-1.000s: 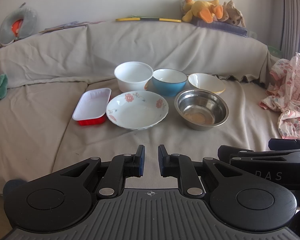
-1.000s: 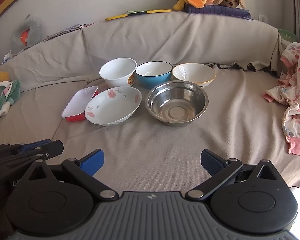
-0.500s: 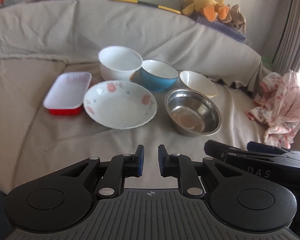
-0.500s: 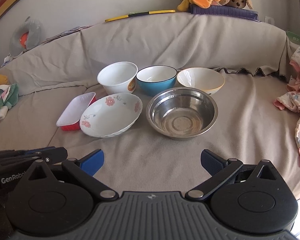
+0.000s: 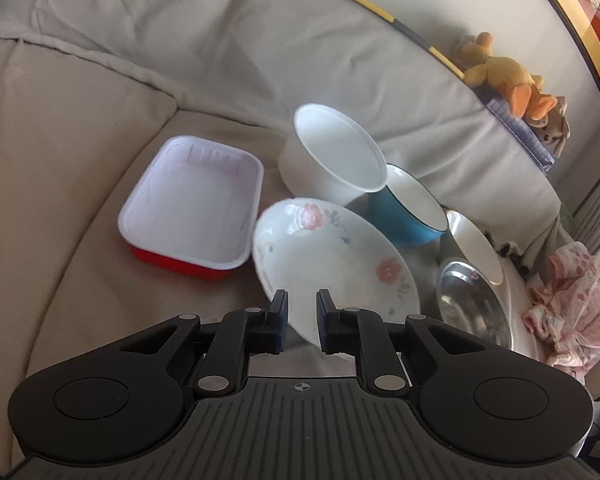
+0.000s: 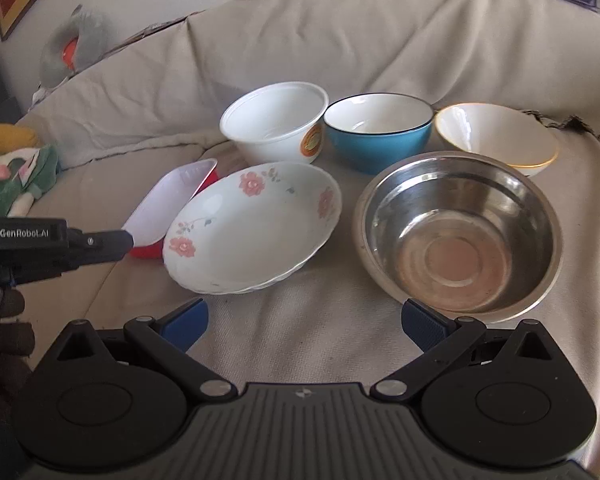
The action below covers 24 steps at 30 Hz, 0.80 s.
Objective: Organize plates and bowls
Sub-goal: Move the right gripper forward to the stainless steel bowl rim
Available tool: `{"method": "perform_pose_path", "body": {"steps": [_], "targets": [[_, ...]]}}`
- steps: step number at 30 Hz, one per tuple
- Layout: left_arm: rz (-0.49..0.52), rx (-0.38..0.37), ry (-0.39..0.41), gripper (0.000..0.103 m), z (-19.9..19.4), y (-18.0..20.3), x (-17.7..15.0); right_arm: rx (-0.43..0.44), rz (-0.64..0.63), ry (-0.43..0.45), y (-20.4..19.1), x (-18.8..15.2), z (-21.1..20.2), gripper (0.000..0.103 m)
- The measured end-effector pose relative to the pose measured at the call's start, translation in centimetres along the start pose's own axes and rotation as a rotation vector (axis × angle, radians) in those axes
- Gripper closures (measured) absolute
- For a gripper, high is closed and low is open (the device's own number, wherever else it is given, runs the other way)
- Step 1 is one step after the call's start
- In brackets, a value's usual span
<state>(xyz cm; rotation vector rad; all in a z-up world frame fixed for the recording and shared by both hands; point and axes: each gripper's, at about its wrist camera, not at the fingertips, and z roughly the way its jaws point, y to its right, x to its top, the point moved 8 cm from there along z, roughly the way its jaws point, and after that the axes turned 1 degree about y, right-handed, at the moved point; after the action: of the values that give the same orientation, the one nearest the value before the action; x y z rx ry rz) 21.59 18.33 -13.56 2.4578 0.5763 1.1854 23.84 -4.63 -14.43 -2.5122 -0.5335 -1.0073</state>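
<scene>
1. You are working in a home living room: a sofa (image 6: 380, 40) is filling the view, draped in a loose beige cover.
2. Plush toys (image 5: 500, 72) are sitting on the sofa back, a neck pillow (image 6: 76, 48) is resting at its far end, and framed pictures (image 5: 580, 12) are hanging on the wall.
3. Pink patterned clothing (image 5: 572, 292) is lying crumpled on the seat, and household bowls (image 6: 376, 132) are standing on the cushion.
</scene>
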Motion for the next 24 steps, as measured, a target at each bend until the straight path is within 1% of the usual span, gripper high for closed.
{"method": "perform_pose_path", "body": {"steps": [2,6,9,11,13,16,17,18,19,21,22,24], "targets": [[-0.015,0.002,0.0,0.086,0.2,-1.0,0.4,0.0,-0.026,-0.018,-0.7,-0.1,1.0,0.0],[-0.01,-0.022,-0.011,0.086,0.4,-1.6,-0.1,0.03,-0.014,-0.071,-1.2,-1.2,2.7,0.0],[0.014,-0.05,-0.035,0.086,0.7,-0.8,-0.8,0.004,0.036,-0.094,0.1,-2.1,3.3,0.0],[0.039,-0.1,-0.052,0.086,0.8,0.6,-1.1,-0.009,0.085,-0.104,1.7,-2.4,3.0,0.0],[0.078,-0.169,-0.07,0.086,1.0,2.8,-1.3,0.01,0.111,-0.071,3.3,-1.9,1.3,0.0],[0.143,-0.255,-0.102,0.086,2.4,7.0,-1.2,0.036,0.085,0.027,5.5,-0.4,-2.3,0.0],[0.158,-0.272,-0.11,0.086,3.0,8.4,-1.1,0.022,0.076,0.065,6.5,0.4,-3.4,0.0],[0.169,-0.288,-0.115,0.086,3.9,9.7,-0.8,-0.011,0.064,0.103,7.7,1.1,-4.4,0.0],[0.18,-0.297,-0.116,0.086,5.1,11.1,-0.4,-0.063,0.055,0.135,9.1,1.9,-5.0,0.0],[0.203,-0.283,-0.119,0.086,7.7,13.0,0.0,-0.153,0.06,0.173,11.9,3.0,-5.5,0.0],[0.21,-0.267,-0.127,0.086,8.8,13.7,0.2,-0.174,0.073,0.18,13.2,3.3,-5.4,0.0],[0.218,-0.226,-0.15,0.086,11.2,14.5,0.1,-0.208,0.112,0.134,15.6,3.2,-4.4,0.0]]}}
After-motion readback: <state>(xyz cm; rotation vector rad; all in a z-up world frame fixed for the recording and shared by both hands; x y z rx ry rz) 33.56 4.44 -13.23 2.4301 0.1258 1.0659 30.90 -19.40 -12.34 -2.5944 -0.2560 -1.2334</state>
